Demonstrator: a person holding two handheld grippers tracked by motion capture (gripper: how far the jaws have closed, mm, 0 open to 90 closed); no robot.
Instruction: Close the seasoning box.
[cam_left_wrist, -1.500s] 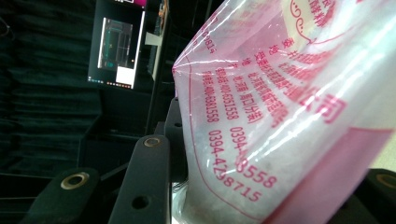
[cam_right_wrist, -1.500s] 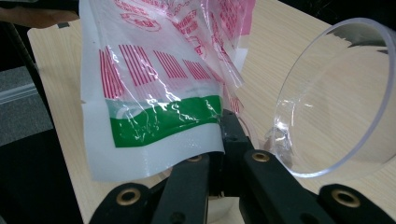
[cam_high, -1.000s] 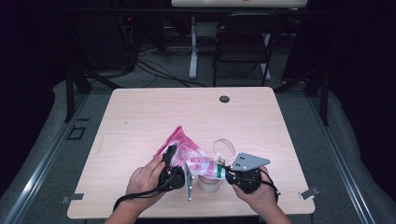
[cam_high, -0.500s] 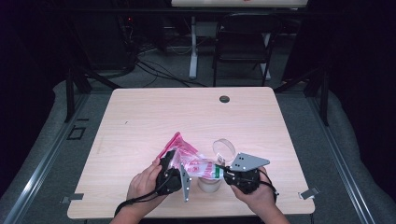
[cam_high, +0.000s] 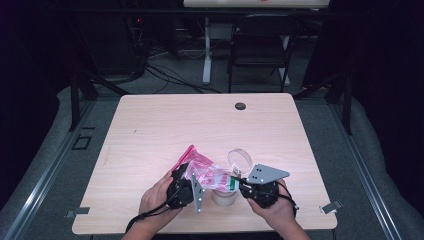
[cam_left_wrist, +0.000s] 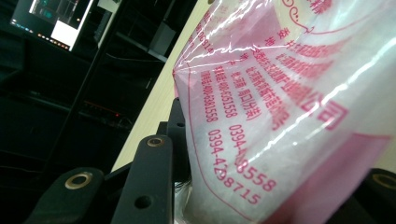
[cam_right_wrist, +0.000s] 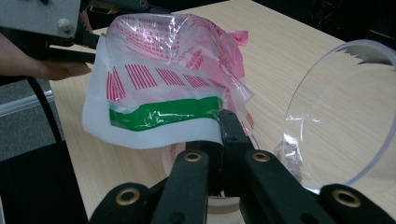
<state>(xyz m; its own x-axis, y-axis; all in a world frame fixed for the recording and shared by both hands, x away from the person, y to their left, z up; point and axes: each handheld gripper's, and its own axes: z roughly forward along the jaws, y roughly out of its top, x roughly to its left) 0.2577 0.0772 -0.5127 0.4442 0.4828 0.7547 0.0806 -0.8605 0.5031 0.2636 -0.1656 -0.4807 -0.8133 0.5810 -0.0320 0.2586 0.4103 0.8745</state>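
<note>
One printed bag, one clear plastic cup and one tape roll, all at the desk's near edge, with two tools on the bag.

The pink-and-white bag hangs between the tools above the tape roll; the right tool is pressed together, pinching its green-striped edge, and the left tool grips the far end. The cup lies on its side just beside them. The rest of the desk is open room.
</note>
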